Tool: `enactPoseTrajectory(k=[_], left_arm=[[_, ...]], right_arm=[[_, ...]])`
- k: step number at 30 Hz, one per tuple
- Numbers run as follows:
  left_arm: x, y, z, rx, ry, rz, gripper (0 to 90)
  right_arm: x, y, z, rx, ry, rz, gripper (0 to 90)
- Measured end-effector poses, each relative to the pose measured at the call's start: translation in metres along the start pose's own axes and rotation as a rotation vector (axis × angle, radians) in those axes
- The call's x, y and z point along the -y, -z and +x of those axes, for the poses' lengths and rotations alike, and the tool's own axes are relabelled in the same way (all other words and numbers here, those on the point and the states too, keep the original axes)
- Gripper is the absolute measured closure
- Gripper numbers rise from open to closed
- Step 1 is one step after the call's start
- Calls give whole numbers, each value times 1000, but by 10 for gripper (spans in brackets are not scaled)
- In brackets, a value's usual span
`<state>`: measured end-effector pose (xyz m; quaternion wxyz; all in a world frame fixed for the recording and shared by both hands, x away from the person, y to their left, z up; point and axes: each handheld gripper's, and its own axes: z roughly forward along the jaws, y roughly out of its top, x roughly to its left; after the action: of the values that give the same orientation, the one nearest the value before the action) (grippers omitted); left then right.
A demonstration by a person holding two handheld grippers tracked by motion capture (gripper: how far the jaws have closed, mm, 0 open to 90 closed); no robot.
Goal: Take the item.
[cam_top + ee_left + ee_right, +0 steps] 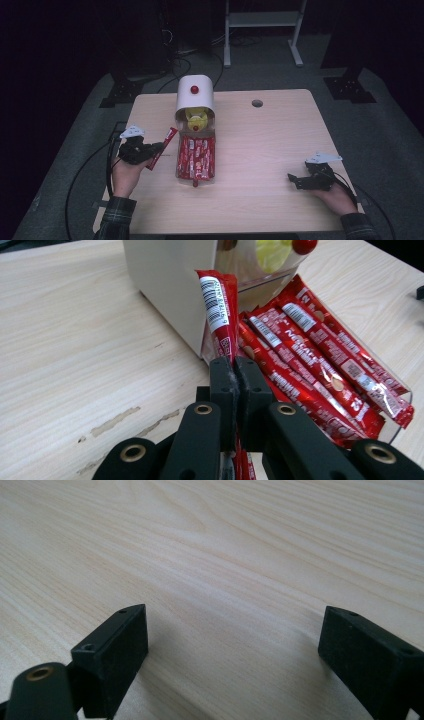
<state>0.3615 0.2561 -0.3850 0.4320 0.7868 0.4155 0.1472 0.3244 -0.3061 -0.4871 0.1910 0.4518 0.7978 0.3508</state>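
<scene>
Fingers of the left gripper are clenched on one red snack stick, held just left of the tray of sticks before the white dispenser; the right gripper rests agape on the table. Pinched only near its lower end, the slick wrapper could slide free or swing against the dispenser wall.

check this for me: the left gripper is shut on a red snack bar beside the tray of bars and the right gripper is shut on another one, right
Not quite. The right gripper holds nothing: the right gripper view shows its jaws wide open over the bare table. The left gripper is indeed shut on a red snack bar beside the tray.
</scene>
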Motion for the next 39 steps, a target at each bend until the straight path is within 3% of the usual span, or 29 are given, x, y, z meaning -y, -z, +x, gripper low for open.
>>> enactPoseTrajectory(k=[18, 39], left_arm=[[15, -18, 17, -27, 32, 77, 875], [23, -45, 16, -33, 33, 152, 874]], right_arm=[[0, 0, 0, 0, -1, 0, 114], [0, 0, 0, 0, -2, 1, 114]])
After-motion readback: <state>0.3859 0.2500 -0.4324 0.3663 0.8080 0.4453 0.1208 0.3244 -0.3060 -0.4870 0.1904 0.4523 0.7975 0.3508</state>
